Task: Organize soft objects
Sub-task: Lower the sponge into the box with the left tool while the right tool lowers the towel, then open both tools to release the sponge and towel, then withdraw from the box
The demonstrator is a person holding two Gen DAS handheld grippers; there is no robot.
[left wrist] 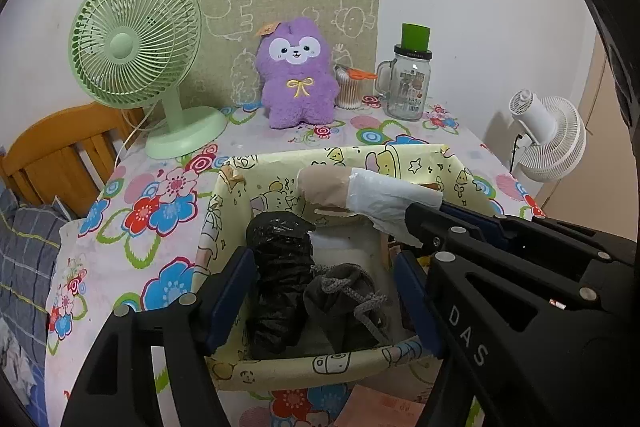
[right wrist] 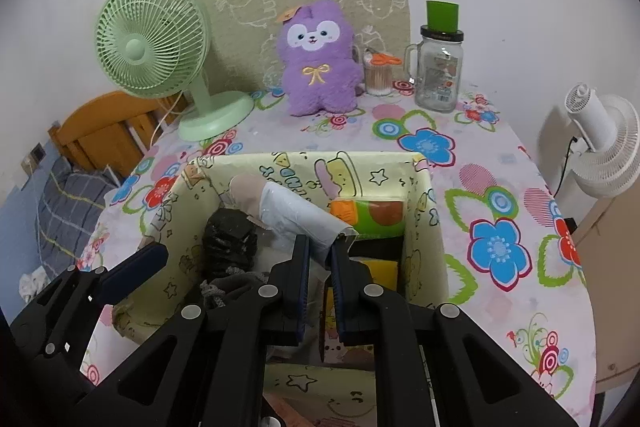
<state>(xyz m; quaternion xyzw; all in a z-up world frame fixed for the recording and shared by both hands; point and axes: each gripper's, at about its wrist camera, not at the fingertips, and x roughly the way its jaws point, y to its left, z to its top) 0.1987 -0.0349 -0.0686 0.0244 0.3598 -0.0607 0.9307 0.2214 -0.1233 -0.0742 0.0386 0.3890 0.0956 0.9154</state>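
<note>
While the right gripper (right wrist: 320,259) clamps its jaws on the white roll (right wrist: 296,215), the left gripper's (left wrist: 320,303) jaws gape around the black bundle (left wrist: 280,279).

Flower-print cloth covers the surface (right wrist: 500,187). At the back stand a green fan (right wrist: 160,43), a purple plush toy (right wrist: 318,67), a cup of cotton swabs (right wrist: 378,77) and a glass jar (right wrist: 438,75); up front sits a yellow cartoon-print box (right wrist: 420,227).
</note>
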